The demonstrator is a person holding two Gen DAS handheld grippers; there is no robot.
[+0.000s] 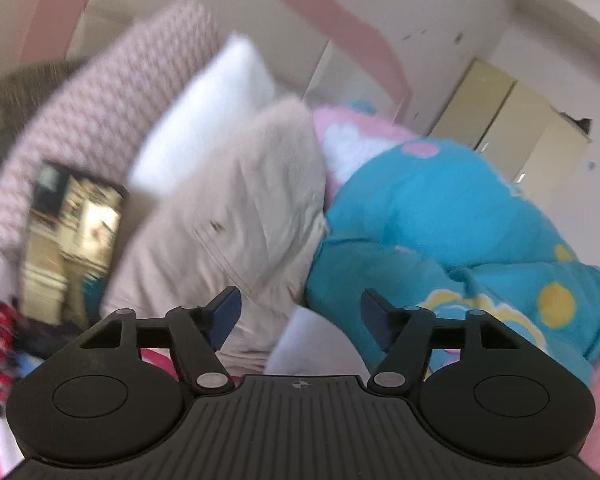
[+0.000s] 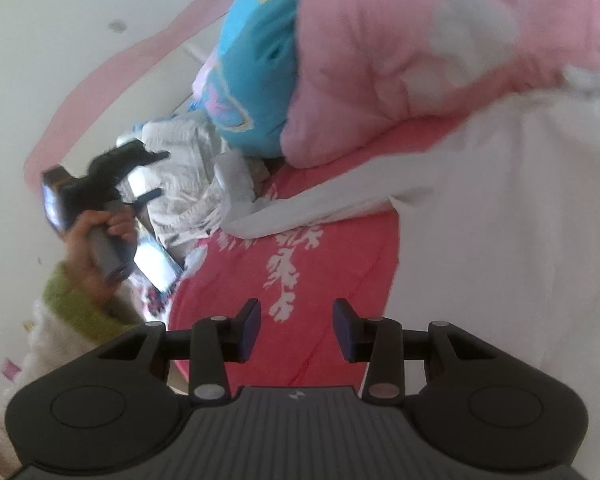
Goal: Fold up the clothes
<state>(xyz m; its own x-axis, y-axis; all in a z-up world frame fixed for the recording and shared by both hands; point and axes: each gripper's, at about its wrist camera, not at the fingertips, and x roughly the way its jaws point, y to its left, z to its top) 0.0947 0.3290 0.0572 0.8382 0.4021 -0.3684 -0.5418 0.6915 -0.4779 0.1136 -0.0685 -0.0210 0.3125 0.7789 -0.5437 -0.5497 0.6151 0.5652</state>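
Left wrist view: left hand-held gripper (image 1: 300,312) hanging spread and empty over one beige garment (image 1: 228,216), likely just let go, beside one blue blanket (image 1: 440,216); right wrist view: right hand-held gripper (image 2: 296,328) hovering part-spread, empty, over one red sheet (image 2: 300,248), waiting beside one white cloth (image 2: 500,208).

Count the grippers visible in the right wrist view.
2. The right gripper fills the bottom foreground over the red sheet, jaws apart and empty. The left gripper is at mid-left, held in a hand, beside the beige garment.
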